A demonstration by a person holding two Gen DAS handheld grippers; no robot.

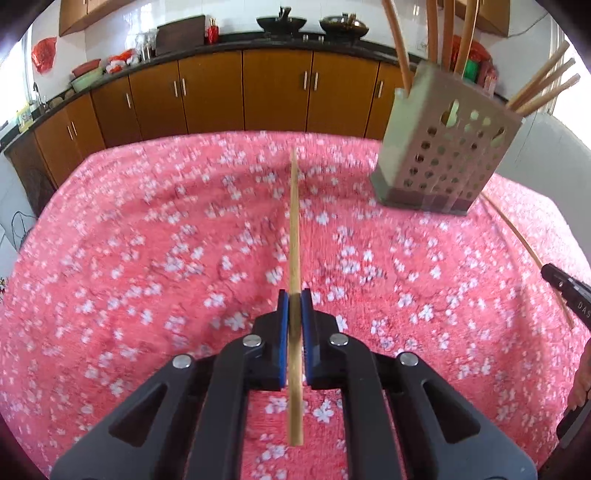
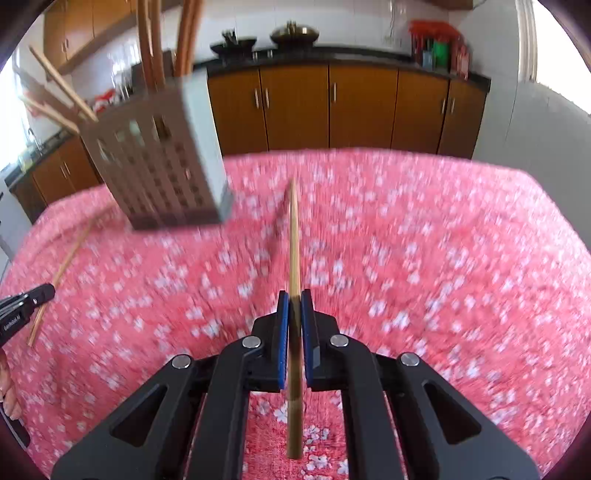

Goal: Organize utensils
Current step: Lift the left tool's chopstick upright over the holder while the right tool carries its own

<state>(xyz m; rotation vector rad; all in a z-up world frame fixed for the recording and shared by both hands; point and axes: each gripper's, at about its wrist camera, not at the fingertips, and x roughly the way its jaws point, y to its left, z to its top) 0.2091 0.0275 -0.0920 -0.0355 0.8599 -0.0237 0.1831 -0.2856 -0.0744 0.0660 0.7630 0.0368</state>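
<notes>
My left gripper (image 1: 294, 295) is shut on a wooden chopstick (image 1: 294, 229) that points forward above the pink flowered tablecloth (image 1: 147, 258). My right gripper (image 2: 294, 295) is shut on another chopstick (image 2: 294, 240), also pointing forward. A grey perforated utensil holder (image 1: 447, 147) stands at the far right in the left wrist view and at the upper left in the right wrist view (image 2: 162, 162). It holds several wooden utensils and chopsticks. Each view shows the other gripper with its chopstick at the edge: the right gripper (image 1: 565, 295) and the left gripper (image 2: 26, 306).
Brown kitchen cabinets (image 1: 277, 92) with a dark counter run behind the table. Woks (image 1: 280, 22) and jars stand on the counter. A grey wall or appliance (image 2: 535, 125) is at the far right.
</notes>
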